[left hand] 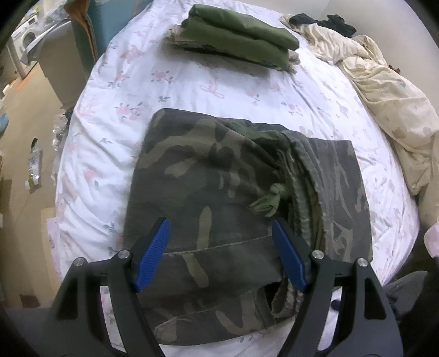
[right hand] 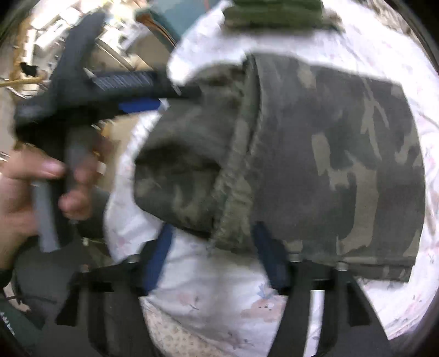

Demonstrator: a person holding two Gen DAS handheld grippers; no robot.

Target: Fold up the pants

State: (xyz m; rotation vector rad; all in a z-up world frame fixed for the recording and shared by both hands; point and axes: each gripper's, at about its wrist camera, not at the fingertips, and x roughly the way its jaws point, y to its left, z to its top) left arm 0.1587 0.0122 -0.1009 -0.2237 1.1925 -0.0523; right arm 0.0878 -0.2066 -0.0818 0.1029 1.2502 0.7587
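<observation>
Camouflage pants (left hand: 219, 197) lie folded in a thick bundle on the floral bed sheet (left hand: 192, 85), waistband and drawstring knot (left hand: 267, 201) on top at the right. My left gripper (left hand: 221, 228) hovers just over the bundle's near half, jaws wide open, blue pads (left hand: 153, 252) on either side of the cloth. In the blurred right wrist view the same pants (right hand: 315, 164) fill the middle. My right gripper (right hand: 212, 233) is open at the bundle's near edge, by the waistband. The left gripper (right hand: 131, 90) and the hand holding it show at the left there.
A stack of folded olive-green clothes (left hand: 236, 38) sits at the far side of the bed. A crumpled cream blanket (left hand: 384, 96) and dark garments (left hand: 329, 23) lie along the right. The floor, a washing machine (left hand: 27, 41) and clutter are to the left of the bed.
</observation>
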